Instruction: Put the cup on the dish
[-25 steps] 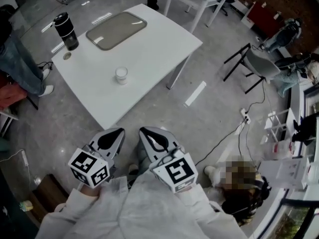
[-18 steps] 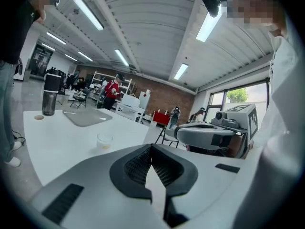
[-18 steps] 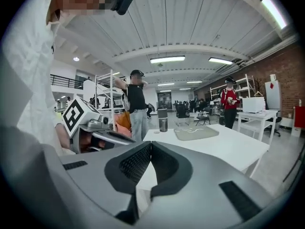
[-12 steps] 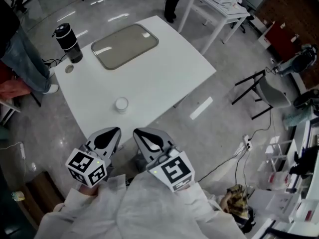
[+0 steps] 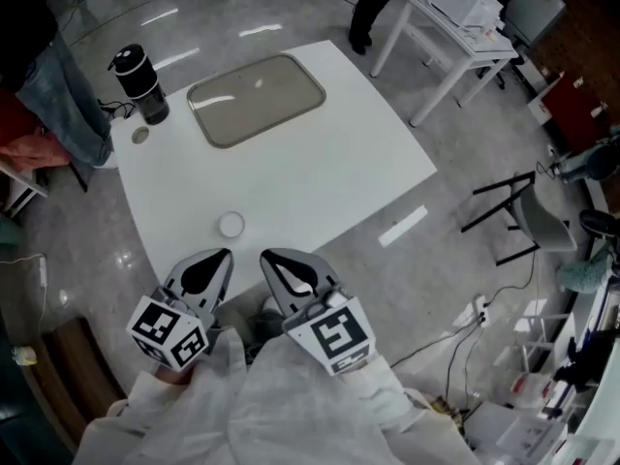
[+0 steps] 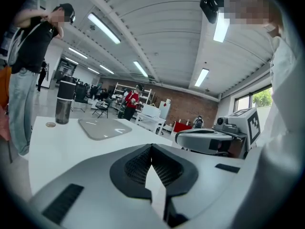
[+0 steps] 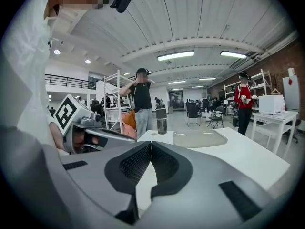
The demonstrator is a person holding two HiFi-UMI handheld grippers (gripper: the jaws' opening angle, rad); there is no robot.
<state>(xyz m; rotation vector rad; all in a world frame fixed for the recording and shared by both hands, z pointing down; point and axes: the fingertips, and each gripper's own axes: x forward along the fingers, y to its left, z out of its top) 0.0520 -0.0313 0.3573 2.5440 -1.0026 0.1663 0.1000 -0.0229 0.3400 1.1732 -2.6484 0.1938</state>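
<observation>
Cup (image 5: 231, 225) closer now, just inside near table (image 5: 300, 177) edge

Head view overhead, others level, table (image 5: 291, 182) shared

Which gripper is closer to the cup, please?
Left. The left gripper is just below the cup in the head view; the right gripper is below and farther right.

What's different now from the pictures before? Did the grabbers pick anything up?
The person has stepped closer to the table, so the cup now sits just ahead of the left gripper and right gripper. Nothing was grabbed or let go. Both grippers stay shut and empty; cup, dish and black bottle keep their places on the table.
</observation>
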